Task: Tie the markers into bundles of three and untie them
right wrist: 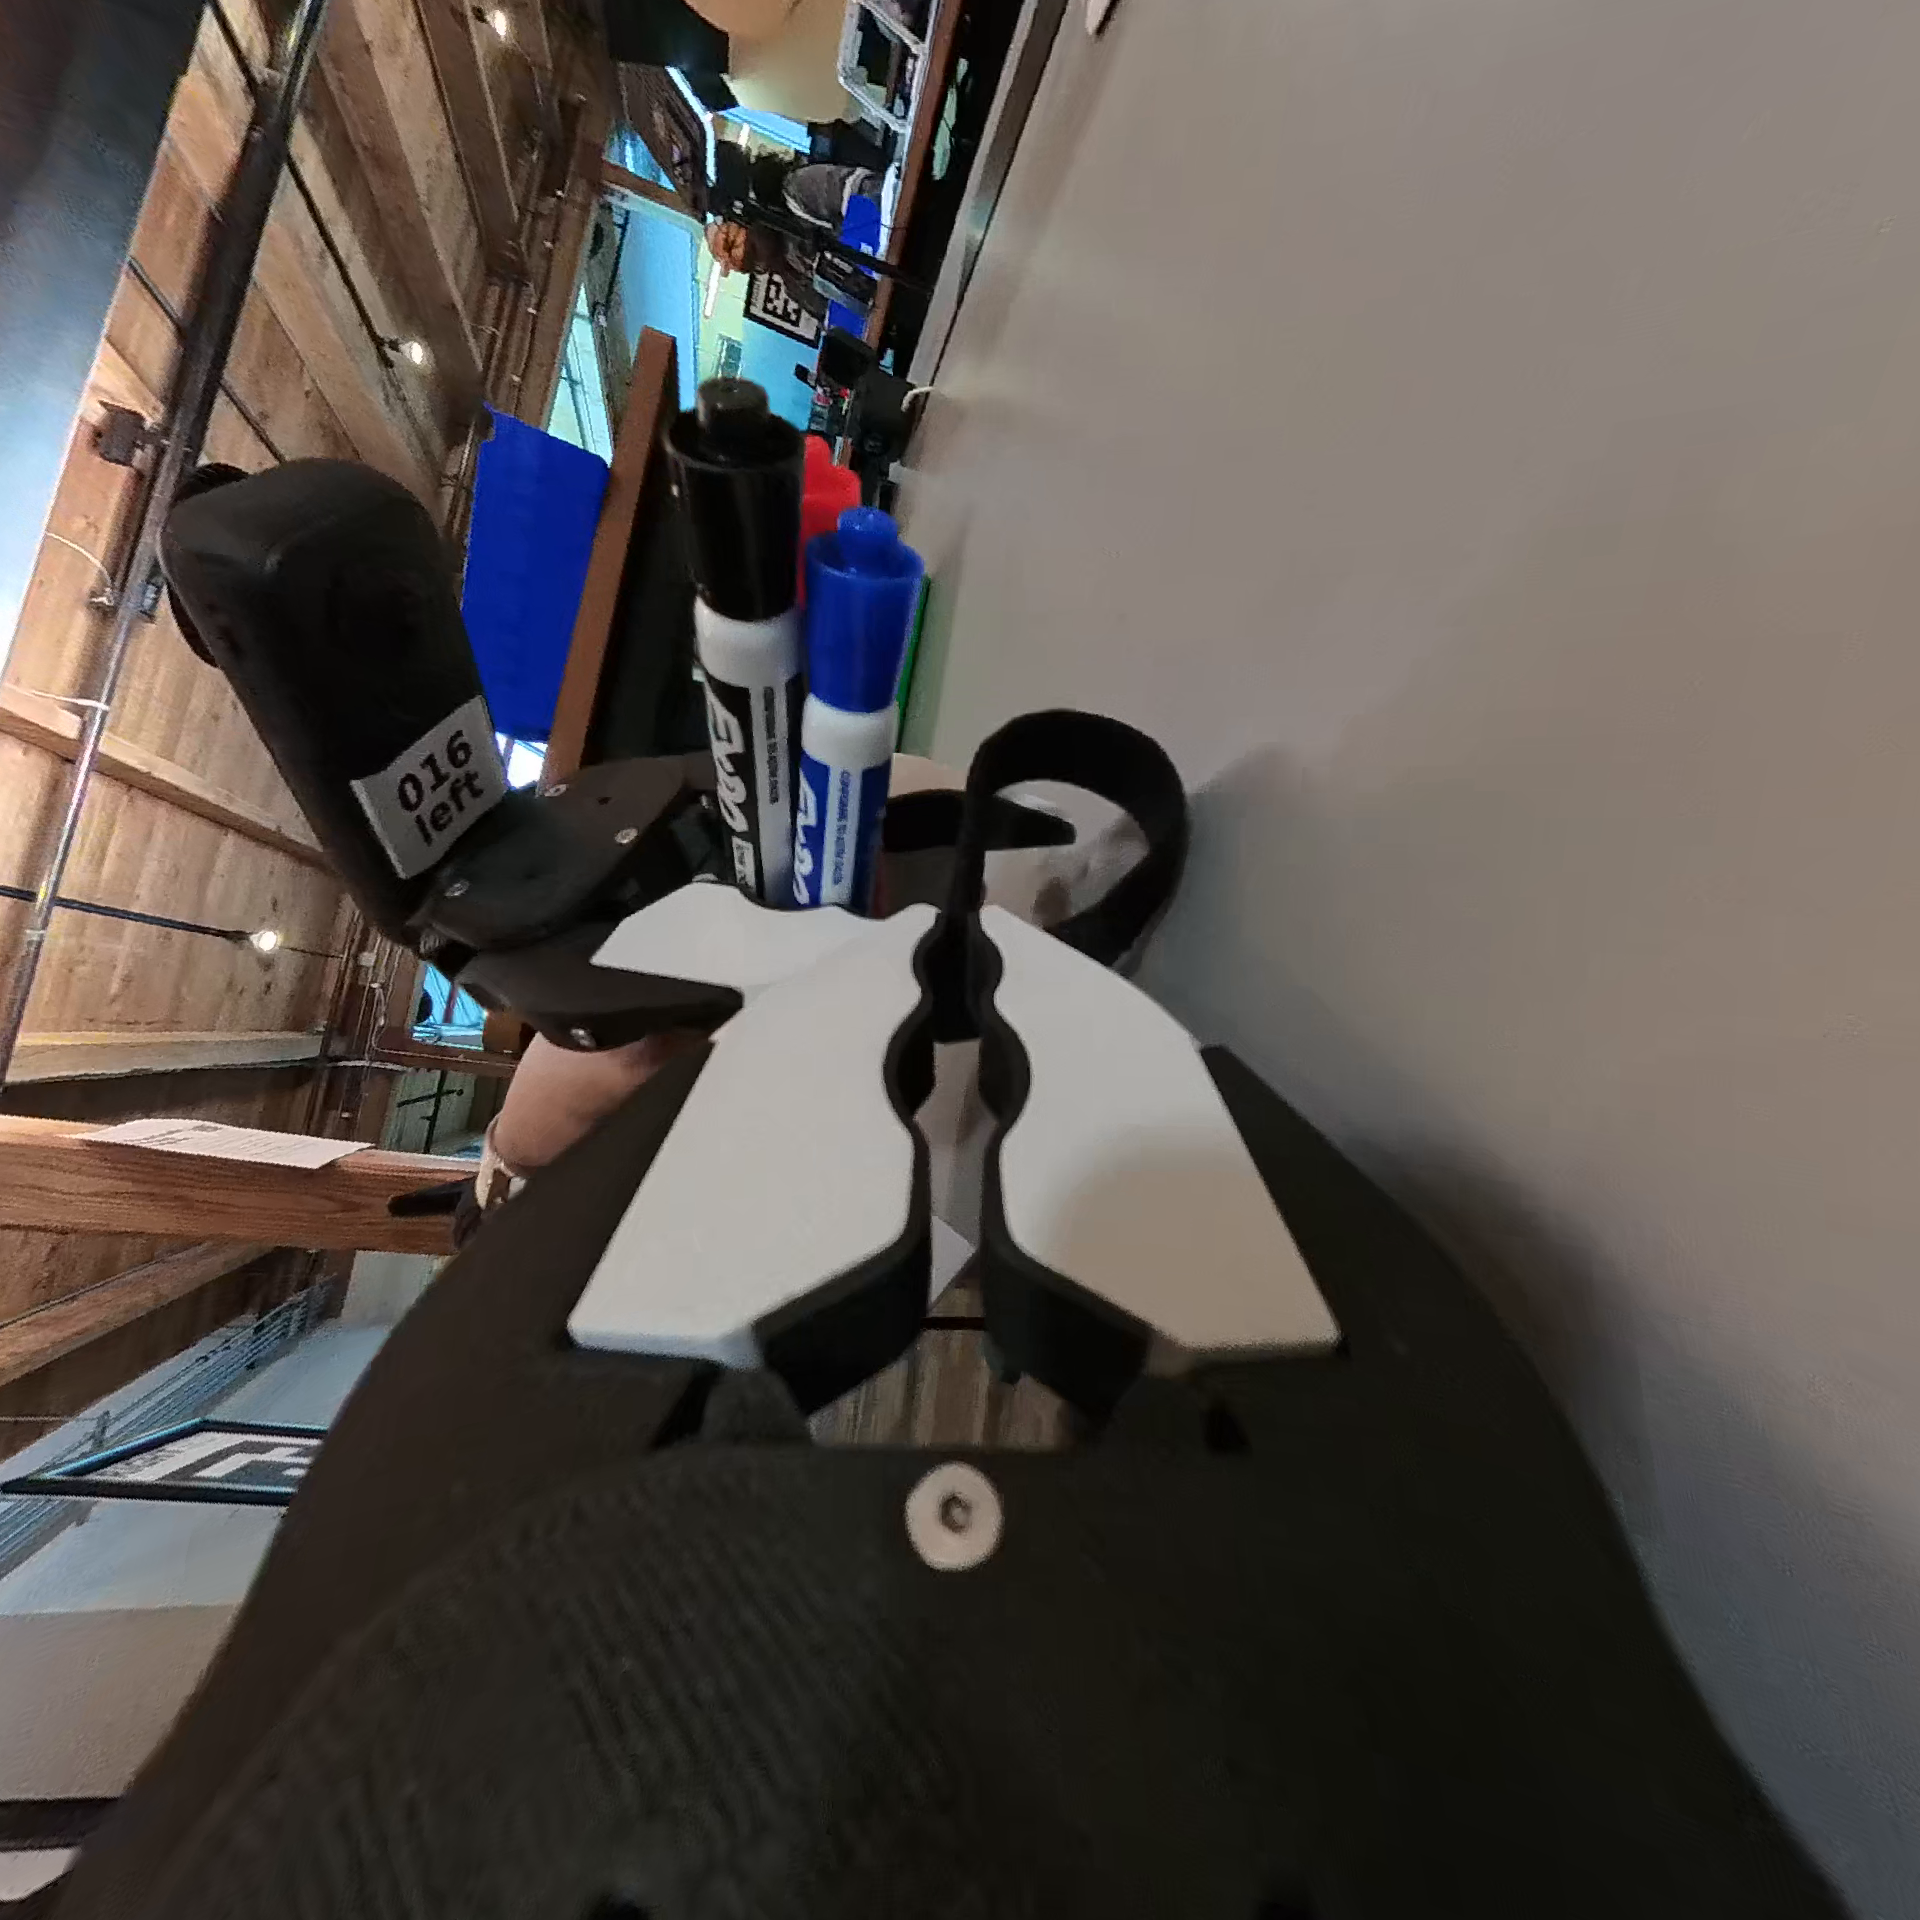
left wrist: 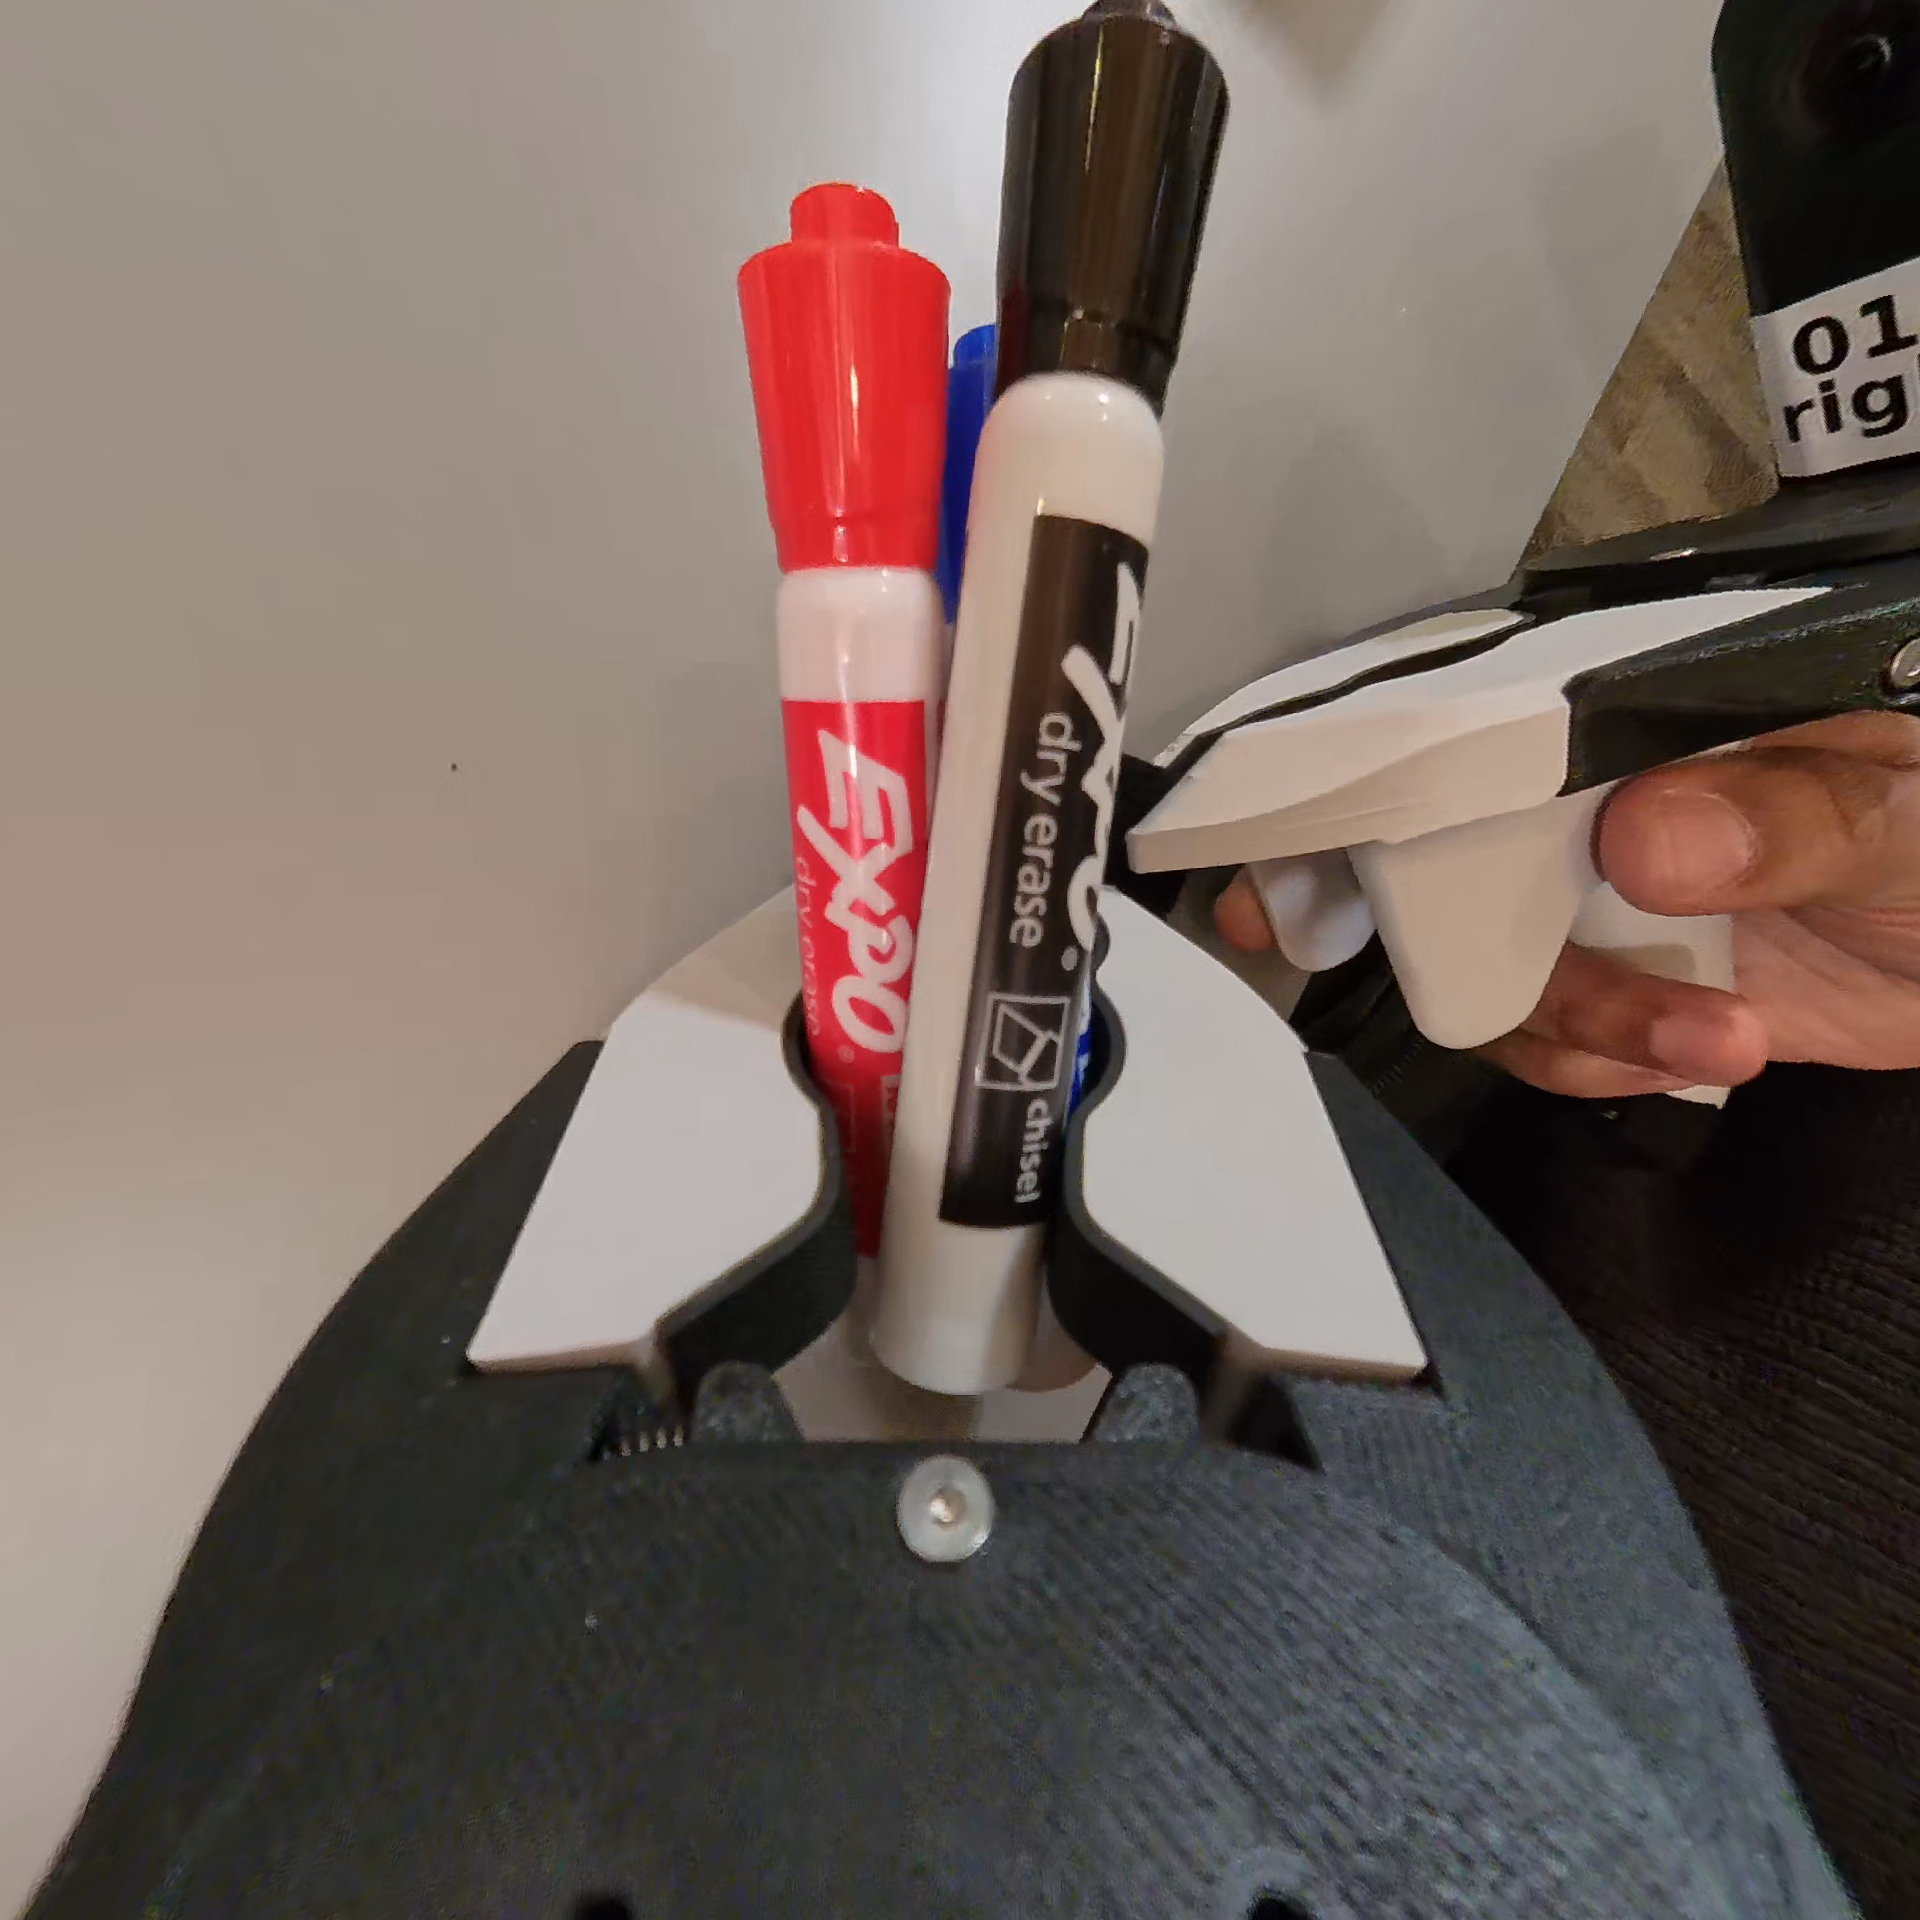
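Left gripper (left wrist: 951,997) clamps all three markers together, caps pointing away from its camera, white table surface (left wrist: 312,520) behind them. Going left to right in the left wrist view: red marker (left wrist: 852,623) on the left of the bunch, blue marker (left wrist: 968,436) mostly hidden behind the other two, only a strip of cap and a bit of barrel showing, then black marker (left wrist: 1049,831) in front, leaning slightly right, its cap reaching past the other caps. Right of the bunch, right gripper (left wrist: 1153,800) comes in from the side, tips touching or just beside the black marker's barrel, fingers pressed close on something black; a person's hand (left wrist: 1766,894) wraps its handle at the right edge. In the right wrist view: left gripper (right wrist: 727,894) at left with the black marker (right wrist: 743,665) and blue marker (right wrist: 847,748) standing out of it, red cap (right wrist: 828,488) just peeking behind them. Right of that, right gripper (right wrist: 961,935) pinches a black strap (right wrist: 1132,800), which loops out past the fingertips, just beside the markers; probably not around them, though the loop's far side is hard to read. Table surface (right wrist: 1455,623) fills the right side.
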A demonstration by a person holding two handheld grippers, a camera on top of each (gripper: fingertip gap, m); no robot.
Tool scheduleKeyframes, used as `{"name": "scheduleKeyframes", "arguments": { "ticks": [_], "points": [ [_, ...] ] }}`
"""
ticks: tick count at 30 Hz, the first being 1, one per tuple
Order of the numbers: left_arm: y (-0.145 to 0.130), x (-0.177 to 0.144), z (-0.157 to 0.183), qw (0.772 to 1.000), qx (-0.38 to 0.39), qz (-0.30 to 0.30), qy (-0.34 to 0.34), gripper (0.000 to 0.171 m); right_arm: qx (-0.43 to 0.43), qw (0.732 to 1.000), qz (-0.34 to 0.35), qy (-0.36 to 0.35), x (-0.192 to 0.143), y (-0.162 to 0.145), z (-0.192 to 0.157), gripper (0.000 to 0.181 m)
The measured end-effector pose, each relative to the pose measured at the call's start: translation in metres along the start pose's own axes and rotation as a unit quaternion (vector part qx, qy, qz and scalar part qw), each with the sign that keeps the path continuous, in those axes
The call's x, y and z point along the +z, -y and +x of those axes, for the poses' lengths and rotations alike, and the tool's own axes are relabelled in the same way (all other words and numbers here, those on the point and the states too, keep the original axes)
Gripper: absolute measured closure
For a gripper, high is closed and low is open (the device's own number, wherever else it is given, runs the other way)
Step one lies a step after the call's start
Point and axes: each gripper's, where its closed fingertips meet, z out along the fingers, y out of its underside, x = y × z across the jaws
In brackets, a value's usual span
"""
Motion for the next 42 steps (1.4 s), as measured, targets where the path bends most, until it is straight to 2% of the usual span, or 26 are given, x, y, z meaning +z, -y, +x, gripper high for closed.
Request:
{"name": "scheduleKeyframes", "arguments": {
  "ticks": [8, 15, 20, 23, 26, 28, 33, 38, 42],
  "points": [
    [-0.001, 0.008, 0.002, 1.0, -0.004, -0.005, 0.003, 0.126, 0.045, 0.999, 0.002, -0.002, -0.003, 0.001, 0.006, 0.179],
    [-0.001, 0.011, 0.003, 0.999, 0.013, -0.012, 0.035, 0.126, 0.098, 0.995, 0.004, -0.001, -0.006, 0.001, 0.011, 0.179],
    [-0.002, 0.012, 0.003, 0.998, 0.025, -0.015, 0.047, 0.126, 0.133, 0.99, 0.014, 0.037, -0.01, 0.012, 0.001, 0.178],
    [-0.002, 0.012, 0.004, 0.998, 0.03, -0.019, 0.053, 0.125, 0.076, 0.997, 0.001, 0.001, -0.013, 0.013, 0.005, 0.179],
    [-0.002, 0.012, 0.004, 0.998, 0.026, -0.015, 0.046, 0.125, 0.103, 0.995, 0.006, 0.003, -0.016, 0.012, 0.009, 0.178],
    [-0.002, 0.012, 0.004, 0.999, 0.021, -0.012, 0.039, 0.125, 0.082, 0.997, -0.002, -0.009, -0.016, 0.011, 0.011, 0.178],
    [-0.002, 0.012, 0.004, 0.999, 0.02, -0.009, 0.036, 0.126, 0.048, 0.996, -0.066, -0.028, -0.024, 0.007, 0.013, 0.178],
    [-0.002, 0.012, 0.004, 0.999, 0.027, -0.012, 0.043, 0.125, -0.016, 0.997, -0.053, -0.059, -0.041, 0.039, 0.021, 0.178],
    [-0.002, 0.012, 0.004, 0.999, 0.023, -0.009, 0.036, 0.126, -0.114, 0.989, -0.018, -0.089, -0.053, 0.075, 0.022, 0.178]
  ]
}}
